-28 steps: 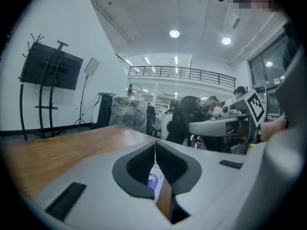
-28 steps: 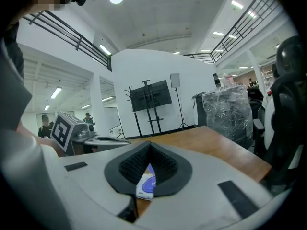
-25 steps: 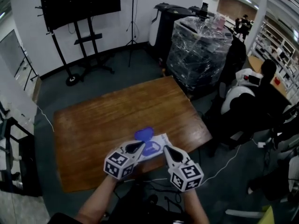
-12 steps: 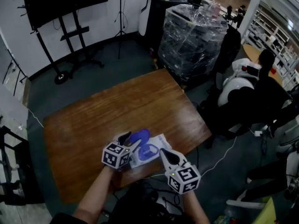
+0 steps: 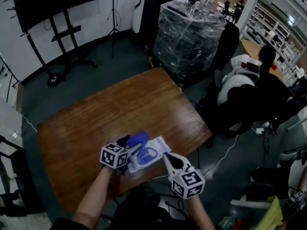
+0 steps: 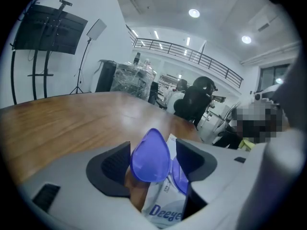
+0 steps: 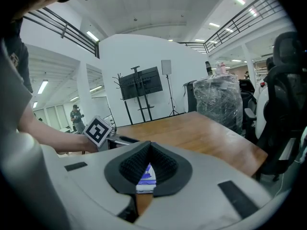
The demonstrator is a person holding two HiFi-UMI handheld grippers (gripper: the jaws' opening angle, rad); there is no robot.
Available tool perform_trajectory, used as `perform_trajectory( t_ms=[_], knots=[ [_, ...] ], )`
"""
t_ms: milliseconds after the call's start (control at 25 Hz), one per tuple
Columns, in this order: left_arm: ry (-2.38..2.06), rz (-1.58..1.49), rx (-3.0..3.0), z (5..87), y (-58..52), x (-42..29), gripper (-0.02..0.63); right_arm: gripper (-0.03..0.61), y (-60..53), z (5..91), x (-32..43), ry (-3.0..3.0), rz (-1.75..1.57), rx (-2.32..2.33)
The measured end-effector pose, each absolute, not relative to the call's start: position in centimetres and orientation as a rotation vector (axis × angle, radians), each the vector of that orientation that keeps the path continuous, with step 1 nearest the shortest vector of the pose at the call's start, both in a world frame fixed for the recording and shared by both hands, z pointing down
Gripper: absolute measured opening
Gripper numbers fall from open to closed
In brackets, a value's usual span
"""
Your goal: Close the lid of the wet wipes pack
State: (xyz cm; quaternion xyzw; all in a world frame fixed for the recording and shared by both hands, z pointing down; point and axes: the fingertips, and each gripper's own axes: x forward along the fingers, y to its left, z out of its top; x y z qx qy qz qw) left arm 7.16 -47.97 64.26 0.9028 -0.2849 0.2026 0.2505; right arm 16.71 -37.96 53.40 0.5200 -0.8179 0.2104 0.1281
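A white wet wipes pack (image 5: 156, 146) lies near the front edge of the wooden table (image 5: 120, 104). Its purple lid (image 5: 137, 139) stands up open. My left gripper (image 5: 127, 143) is low at the lid, and its jaws are opening. In the left gripper view the lid (image 6: 150, 156) stands upright between the two pads, and a narrow gap shows on the right side. The pack's printed face (image 6: 160, 205) lies just below. My right gripper (image 5: 167, 157) hovers at the pack's near right corner with its pads together, and the pack (image 7: 146, 178) shows beyond them.
A plastic-wrapped pallet (image 5: 192, 30) stands behind the table, and a TV stand (image 5: 53, 6) is at the back left. A person sits in a chair (image 5: 249, 85) at the right. A white cable (image 5: 225, 152) runs over the floor near the table's right corner.
My left gripper has come down to the raised lid and its jaws have spread around it. The right gripper has sunk a little beside the pack.
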Motion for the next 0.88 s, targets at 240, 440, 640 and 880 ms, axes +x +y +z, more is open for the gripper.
perform_trajectory(
  t_ms=[240,440,640,880],
  knots=[
    [-0.707,0.498,2.511,61.8,-45.9,8.0,0.282,0.011,-37.8,53.3,16.7,-2.402,0.615,1.507],
    [-0.644,0.494,2.546,60.1,-43.5,9.0,0.282,0.011,-37.4,52.7,16.4,-2.429,0.604,1.491],
    [-0.602,0.5,2.563,59.7,-41.4,10.1,0.282,0.011,-36.8,52.7,16.6,-2.446,0.597,1.482],
    [-0.532,0.512,2.545,59.9,-39.4,11.1,0.27,0.011,-36.0,52.9,16.6,-2.451,0.601,1.469]
  ],
)
